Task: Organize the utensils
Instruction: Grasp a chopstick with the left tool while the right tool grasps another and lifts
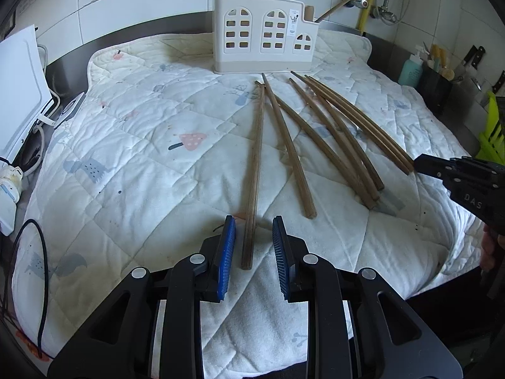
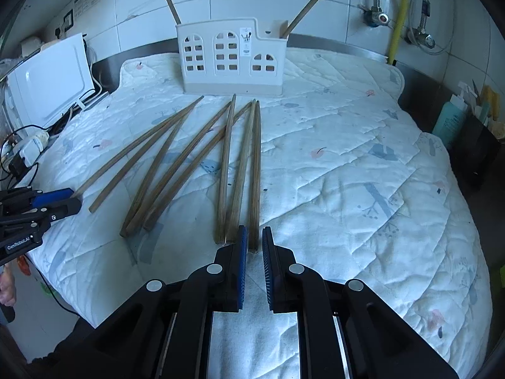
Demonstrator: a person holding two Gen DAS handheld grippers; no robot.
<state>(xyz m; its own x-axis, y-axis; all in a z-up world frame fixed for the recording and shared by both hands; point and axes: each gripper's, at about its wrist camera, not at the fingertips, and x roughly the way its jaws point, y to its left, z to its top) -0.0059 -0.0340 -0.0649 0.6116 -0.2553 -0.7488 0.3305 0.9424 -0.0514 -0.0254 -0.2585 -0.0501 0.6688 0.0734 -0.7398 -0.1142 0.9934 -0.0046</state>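
Observation:
Several brown wooden chopsticks (image 1: 318, 132) lie fanned out on a white quilted mat (image 1: 142, 164). A cream utensil holder (image 1: 265, 33) with window cut-outs stands at the mat's far edge with two chopsticks standing in it. My left gripper (image 1: 254, 224) is open, its blue pads on either side of the near end of the leftmost chopstick (image 1: 254, 170). My right gripper (image 2: 254, 232) is open, its pads on either side of the near end of the rightmost chopstick (image 2: 255, 170). The holder (image 2: 232, 58) and the left gripper (image 2: 53, 203) also show in the right wrist view.
A white appliance (image 2: 50, 85) and a power strip with cables (image 2: 30, 145) sit left of the mat. A teal bottle (image 2: 449, 120) and a dark container (image 2: 479, 154) with tools stand at the right. Pipes and a yellow hose (image 2: 397, 15) run on the tiled wall.

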